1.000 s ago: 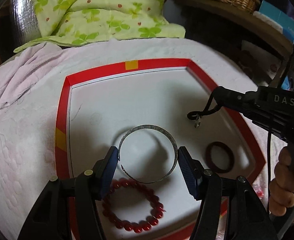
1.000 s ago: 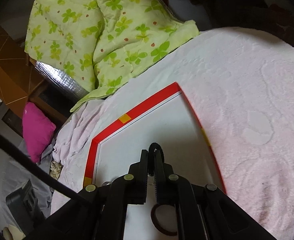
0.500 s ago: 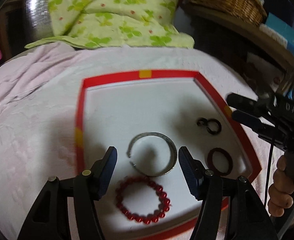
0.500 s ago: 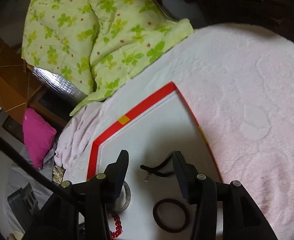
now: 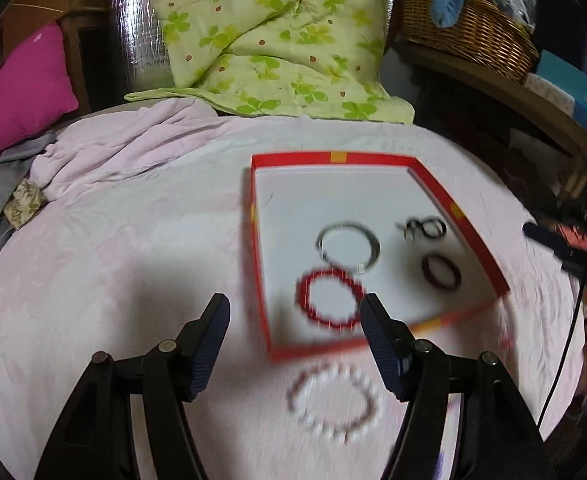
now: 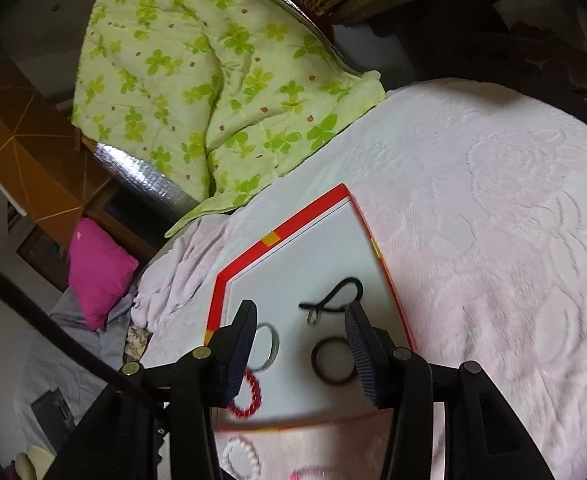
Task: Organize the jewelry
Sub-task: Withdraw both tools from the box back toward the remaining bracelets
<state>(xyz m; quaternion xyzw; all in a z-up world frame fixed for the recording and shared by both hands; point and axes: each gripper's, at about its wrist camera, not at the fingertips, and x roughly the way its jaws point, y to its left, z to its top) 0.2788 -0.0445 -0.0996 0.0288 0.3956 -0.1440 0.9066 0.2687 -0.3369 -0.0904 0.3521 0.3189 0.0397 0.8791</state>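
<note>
Left wrist view: the left tool point(image 5: 293, 314) is held spread and empty above the pink blanket point(image 5: 141, 264), with a pale beaded bracelet point(image 5: 335, 402) lying just beyond its tips, outside the red-rimmed tray point(image 5: 259, 280). Inside the tray a red beaded bracelet point(image 5: 329, 298), a silver bangle point(image 5: 349, 246), a black cord point(image 5: 425, 228) and a dark ring point(image 5: 441, 272) are seen apart from one another. The right tool point(image 6: 301, 326) is likewise spread and empty; the pale bracelet is judged light, limp and slippery, best pinched across one strand of beads.
</note>
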